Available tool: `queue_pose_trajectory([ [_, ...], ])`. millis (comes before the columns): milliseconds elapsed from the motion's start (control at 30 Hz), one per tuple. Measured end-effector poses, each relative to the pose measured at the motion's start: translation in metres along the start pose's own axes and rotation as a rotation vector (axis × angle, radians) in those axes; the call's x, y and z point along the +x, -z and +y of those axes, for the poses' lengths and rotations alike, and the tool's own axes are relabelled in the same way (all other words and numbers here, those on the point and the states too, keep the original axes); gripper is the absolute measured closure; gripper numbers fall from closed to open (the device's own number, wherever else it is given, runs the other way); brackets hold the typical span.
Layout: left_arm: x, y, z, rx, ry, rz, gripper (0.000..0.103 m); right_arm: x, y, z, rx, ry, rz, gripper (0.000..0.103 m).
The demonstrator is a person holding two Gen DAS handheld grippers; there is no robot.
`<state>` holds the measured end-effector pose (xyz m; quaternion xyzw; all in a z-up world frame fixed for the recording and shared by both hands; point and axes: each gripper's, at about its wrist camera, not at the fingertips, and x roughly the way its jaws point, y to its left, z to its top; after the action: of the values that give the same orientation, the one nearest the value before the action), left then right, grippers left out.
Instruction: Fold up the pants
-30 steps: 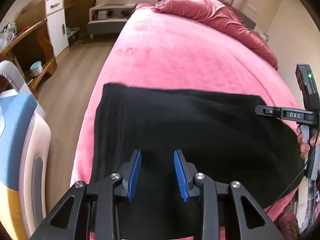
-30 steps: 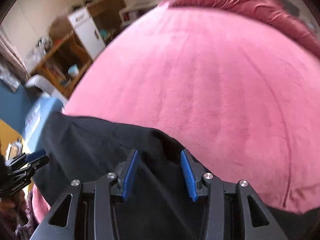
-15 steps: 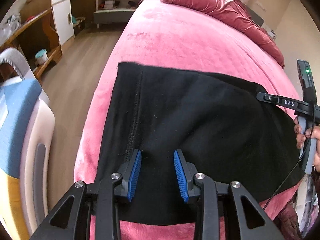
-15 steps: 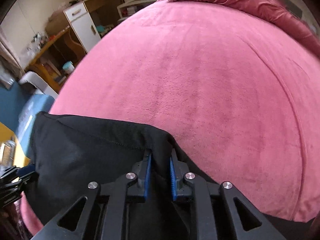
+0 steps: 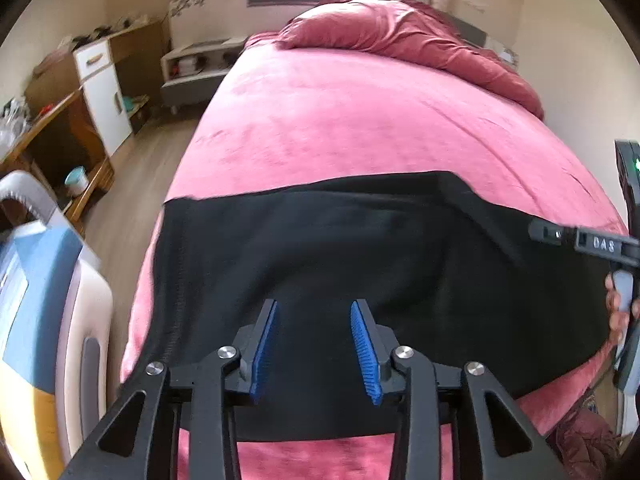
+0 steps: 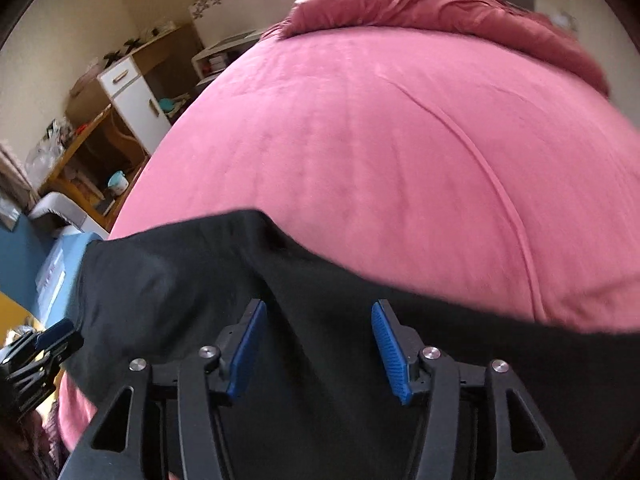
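Black pants (image 5: 360,248) lie folded into a wide band across the near end of the pink bed (image 5: 360,120). A raised crease runs diagonally near their right end. My left gripper (image 5: 314,306) hovers over the near middle of the pants, its jaws opening, with nothing between the blue pads (image 5: 262,356). Over the right part of the pants (image 6: 180,280), near their far edge, my right gripper (image 6: 318,308) is also opening, the cloth lying loose below. Its black frame (image 5: 592,242) and a hand show at the left wrist view's right edge.
A crumpled dark pink duvet (image 5: 400,36) lies at the head of the bed. Left of the bed are a wooden floor, a blue and white chair (image 5: 40,280), a wooden desk (image 5: 52,120), a white cabinet (image 5: 104,92) and a low shelf (image 5: 200,64).
Half a second ago my right gripper was shut on the pants' far edge; now it has opened and let go. Both grippers have drawn back and risen a little.
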<state>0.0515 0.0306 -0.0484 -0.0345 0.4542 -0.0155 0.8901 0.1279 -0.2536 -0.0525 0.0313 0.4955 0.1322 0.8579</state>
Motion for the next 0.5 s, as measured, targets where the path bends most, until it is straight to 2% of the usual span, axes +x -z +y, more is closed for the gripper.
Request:
queue_pose_trajectory([
  [100, 0.000, -0.003, -0.014, 0.024, 0.035, -0.006, 0.059, -0.010, 0.027, -0.015, 0.093, -0.017, -0.001, 0.047],
  [267, 0.001, -0.005, -0.037, 0.066, 0.059, -0.014, 0.058, -0.051, 0.076, -0.087, 0.295, 0.014, -0.019, 0.047],
  [500, 0.010, -0.002, -0.053, 0.102, 0.077, 0.013, 0.058, -0.104, 0.133, -0.196, 0.596, 0.111, -0.089, 0.046],
])
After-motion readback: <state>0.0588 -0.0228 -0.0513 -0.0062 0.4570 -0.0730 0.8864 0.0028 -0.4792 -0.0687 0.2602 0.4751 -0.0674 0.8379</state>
